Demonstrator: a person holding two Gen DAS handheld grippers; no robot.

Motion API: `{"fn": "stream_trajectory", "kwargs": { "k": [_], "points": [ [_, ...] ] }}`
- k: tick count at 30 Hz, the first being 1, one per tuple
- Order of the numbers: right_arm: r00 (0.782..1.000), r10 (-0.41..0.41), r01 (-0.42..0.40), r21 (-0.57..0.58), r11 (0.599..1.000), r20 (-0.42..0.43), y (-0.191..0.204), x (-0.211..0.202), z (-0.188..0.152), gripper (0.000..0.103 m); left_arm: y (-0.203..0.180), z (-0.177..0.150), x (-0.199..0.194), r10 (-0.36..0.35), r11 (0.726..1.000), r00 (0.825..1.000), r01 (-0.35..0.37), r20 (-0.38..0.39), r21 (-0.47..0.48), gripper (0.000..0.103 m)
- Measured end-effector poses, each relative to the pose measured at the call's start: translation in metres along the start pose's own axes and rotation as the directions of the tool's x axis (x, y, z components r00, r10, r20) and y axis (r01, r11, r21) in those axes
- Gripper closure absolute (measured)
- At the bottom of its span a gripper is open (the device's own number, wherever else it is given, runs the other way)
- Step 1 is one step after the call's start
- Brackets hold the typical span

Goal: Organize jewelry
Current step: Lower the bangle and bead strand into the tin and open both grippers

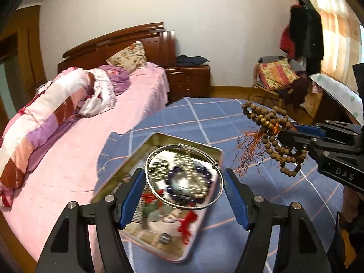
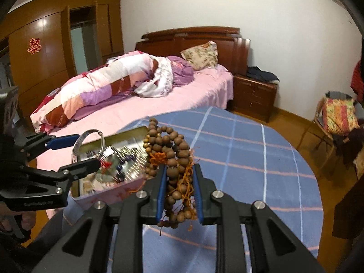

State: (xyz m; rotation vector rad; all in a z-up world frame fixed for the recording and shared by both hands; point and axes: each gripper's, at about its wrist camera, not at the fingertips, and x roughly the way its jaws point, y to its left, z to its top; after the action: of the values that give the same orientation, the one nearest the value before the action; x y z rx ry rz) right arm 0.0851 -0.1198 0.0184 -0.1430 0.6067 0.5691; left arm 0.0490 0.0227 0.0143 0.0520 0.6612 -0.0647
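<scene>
Blue-padded fingers (image 1: 133, 195) of the left gripper (image 1: 184, 195) are spread wide and grasp a silver bangle (image 1: 184, 177) between them, holding it just above an open tin box (image 1: 127, 159) that sits at the left edge of the blue checked table (image 1: 204, 118); inside the box lie a dark bead bracelet (image 1: 188, 186) and red tassels, somewhat blurred. To the right, the right gripper (image 1: 286, 134) grips a bundle of wooden prayer beads (image 1: 270, 132) with an orange tassel, raised above the table. From the right wrist view, the right gripper (image 2: 178, 191) is clenched on the wooden prayer beads (image 2: 168, 150), lifted beside the tin box (image 2: 109, 191), while the left gripper (image 2: 84, 152) holds the silver bangle (image 2: 78, 144) over the box.
</scene>
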Motion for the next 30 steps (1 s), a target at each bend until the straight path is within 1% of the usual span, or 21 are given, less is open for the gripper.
{"fn": "stream_trajectory", "kwargs": {
  "k": [7,13,20,30],
  "points": [
    [0.999,0.052,-0.051,-0.025,0.998,0.013,0.022,0.017,0.013,0.079,0.027,-0.005,0.004,0.04,0.998,0.999,-0.04,-0.007,-0.047,0.033],
    [0.997,0.082,-0.082,-0.044,0.996,0.004,0.037,0.034,0.017,0.079,0.042,-0.011,0.01,0.05,0.995,0.999,-0.051,-0.019,-0.081,0.033],
    [0.994,0.1,-0.102,-0.051,0.993,-0.039,0.049,0.059,0.007,0.079,0.053,-0.02,0.022,0.048,0.992,0.998,-0.054,-0.052,-0.114,0.033],
    [0.984,0.133,-0.14,-0.053,0.989,-0.115,0.062,0.082,-0.005,0.078,0.056,-0.024,0.03,0.063,0.99,0.994,-0.074,-0.089,-0.123,0.033]
  ]
}}
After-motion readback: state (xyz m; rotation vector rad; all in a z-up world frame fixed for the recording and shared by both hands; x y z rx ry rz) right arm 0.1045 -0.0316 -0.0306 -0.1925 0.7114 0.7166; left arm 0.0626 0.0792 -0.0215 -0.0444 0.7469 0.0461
